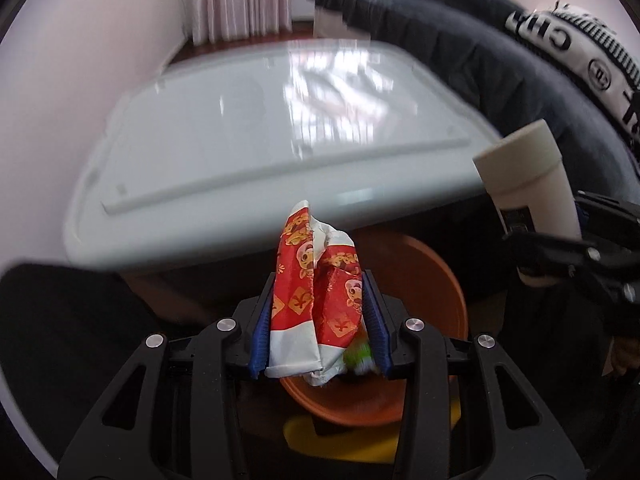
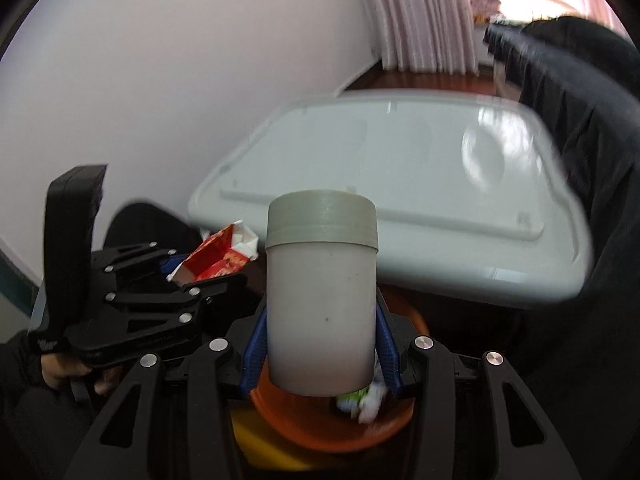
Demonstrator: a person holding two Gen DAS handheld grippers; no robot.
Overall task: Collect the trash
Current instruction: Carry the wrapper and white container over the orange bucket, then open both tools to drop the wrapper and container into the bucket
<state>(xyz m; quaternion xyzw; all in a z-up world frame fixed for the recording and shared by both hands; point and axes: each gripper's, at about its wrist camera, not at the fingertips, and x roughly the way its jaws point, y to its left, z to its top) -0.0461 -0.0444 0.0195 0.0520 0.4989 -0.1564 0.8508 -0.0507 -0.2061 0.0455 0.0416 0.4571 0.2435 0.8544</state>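
With the left gripper (image 1: 318, 320) pinching a crumpled wrapper (image 1: 316, 296) and the right gripper (image 2: 320, 344) clamping a cup (image 2: 322, 300) above the orange bin (image 1: 436, 280), an early release could drop either beside it

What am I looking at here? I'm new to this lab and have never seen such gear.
A person holds two hand-held grippers, each with a camera looking along its fingers. The left gripper is shut on a crumpled red and white wrapper. The right gripper is shut on a pale lidded cup. Both hang over an orange bin with some green and white trash inside, below the edge of a white table, which looks bare. In the right view, a hand grips the left tool's handle.
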